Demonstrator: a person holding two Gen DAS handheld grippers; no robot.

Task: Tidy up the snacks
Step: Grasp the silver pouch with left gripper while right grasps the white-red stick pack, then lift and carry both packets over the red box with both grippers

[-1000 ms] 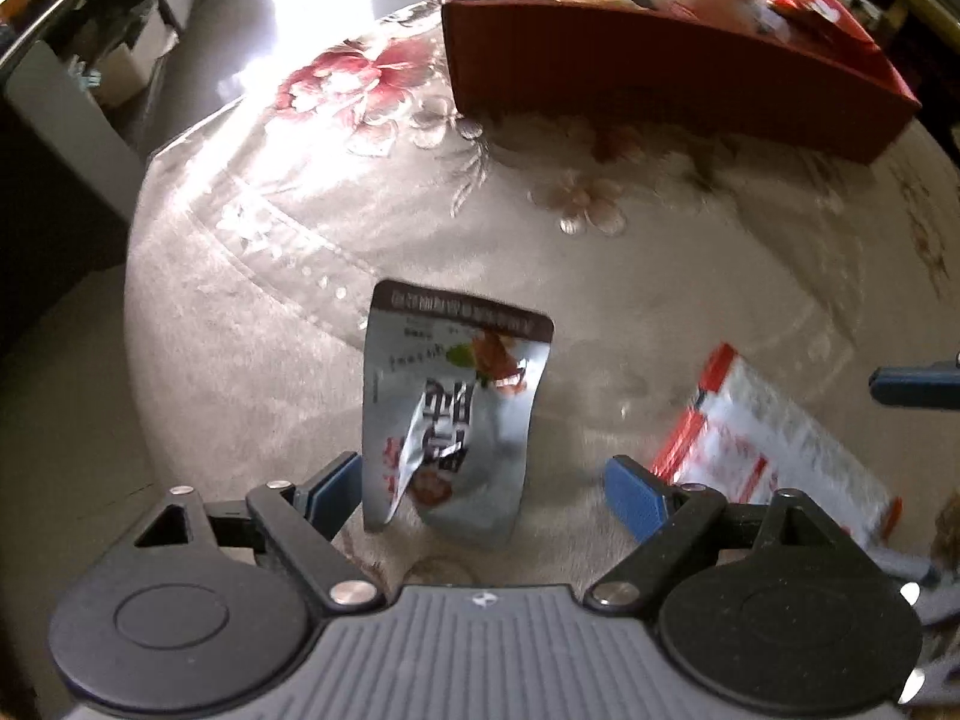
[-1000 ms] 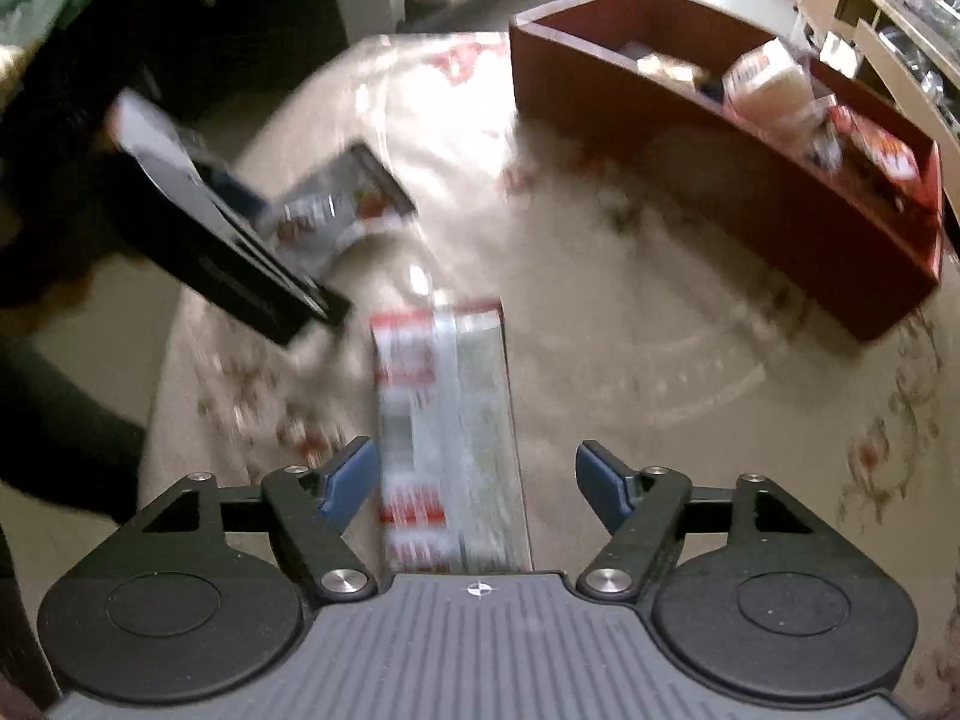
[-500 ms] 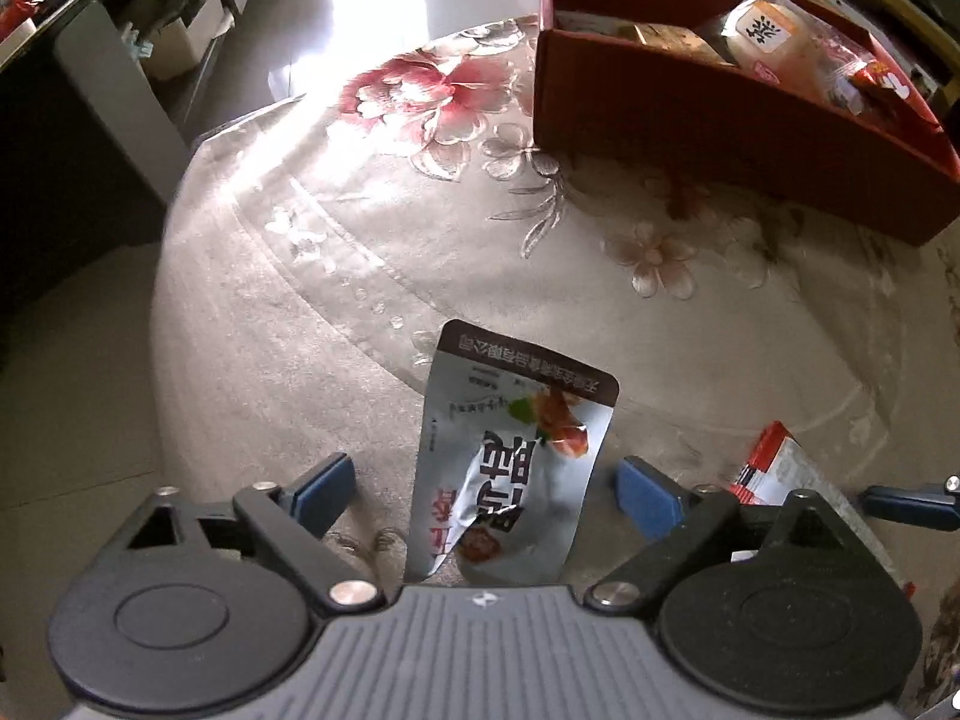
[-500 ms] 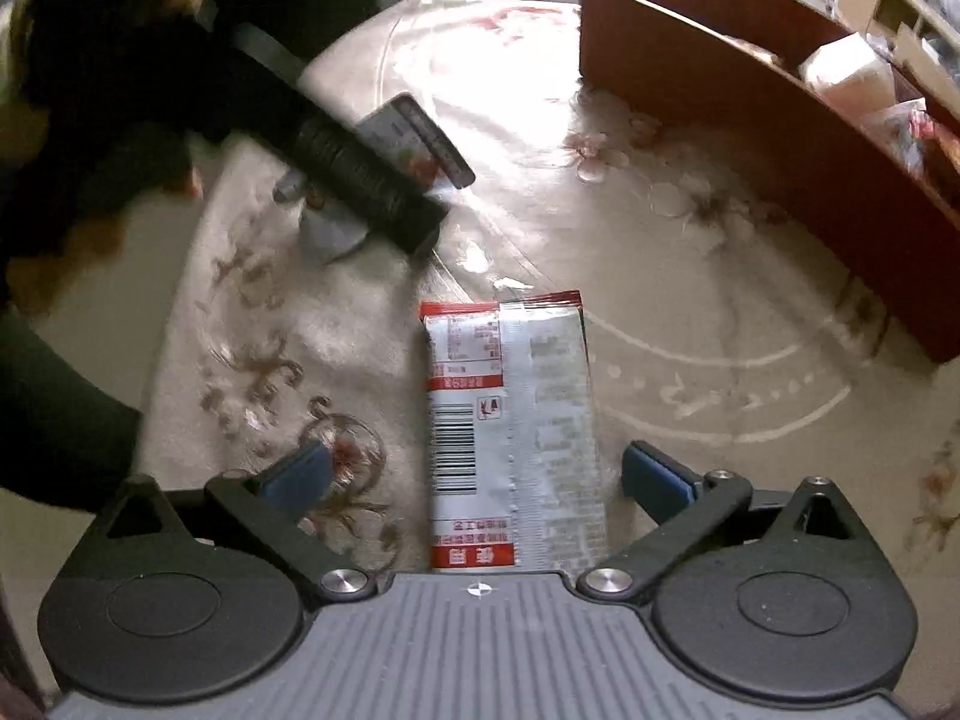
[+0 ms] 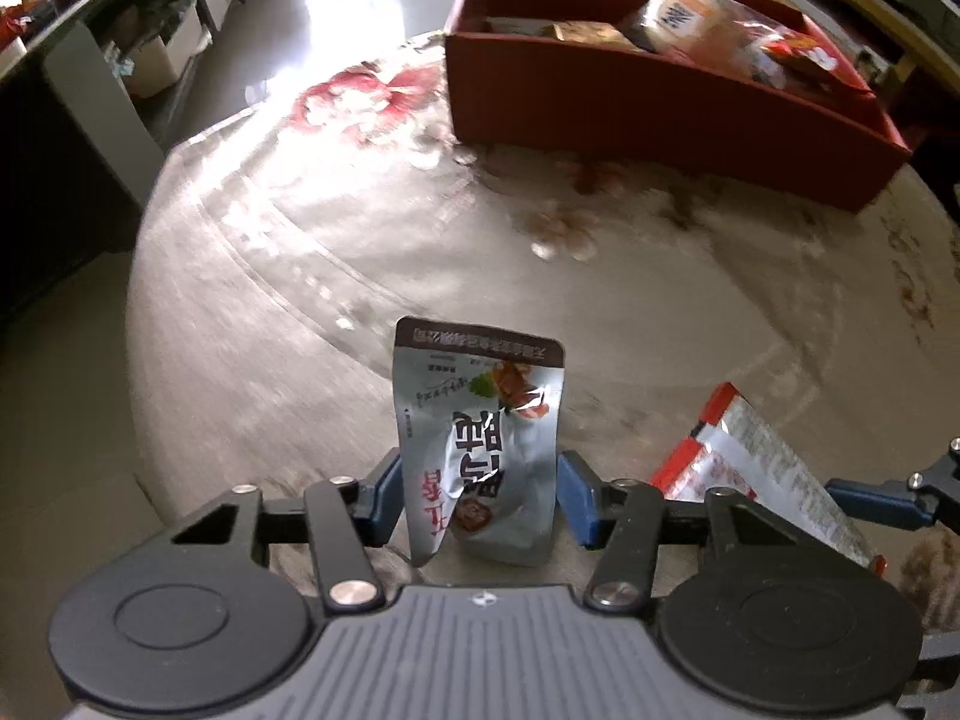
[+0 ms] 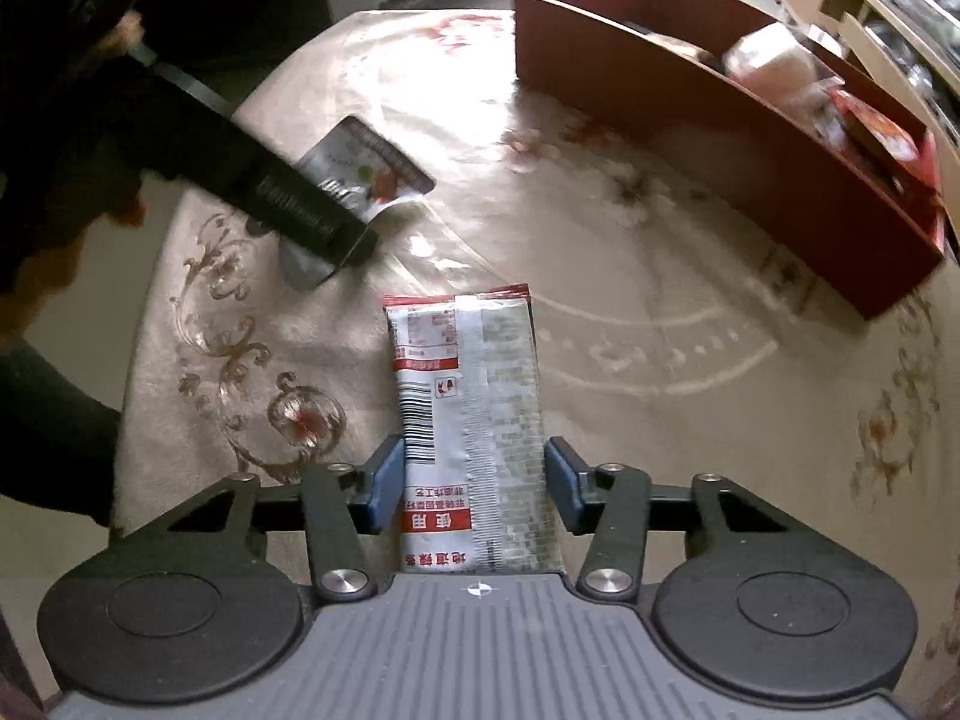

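The left gripper (image 5: 477,495) points steeply down at the table, and its jaws are closing: the blue pads (image 5: 384,495) sit against both sides of a crumpled silver pouch (image 5: 480,438), which stands between them and rises past the fingertips, its dark printed band at the far end. Just to the right of this gripper lies a red-and-silver packet (image 5: 762,468) on the tablecloth (image 5: 300,276), with a blue finger of the other gripper beside it at the picture's right edge. Farther ahead and to the right stands a long red box (image 5: 660,102), already holding several wrapped snacks.

The right gripper (image 6: 474,483) is clenched on the red-and-silver packet (image 6: 474,408); its pads (image 6: 561,483) press the long edges of the packet, which runs straight ahead from between the fingers, barcode side up, its red-trimmed end farthest away. Ahead and to the left of this gripper, the black body of the left gripper (image 6: 300,210) reaches in from a person's hand (image 6: 60,198) and dark sleeve, with the silver pouch (image 6: 366,174) sticking out beyond it. Ahead and to the right, well apart from the packet, is the red box (image 6: 720,120) on the flowered tablecloth (image 6: 660,300).
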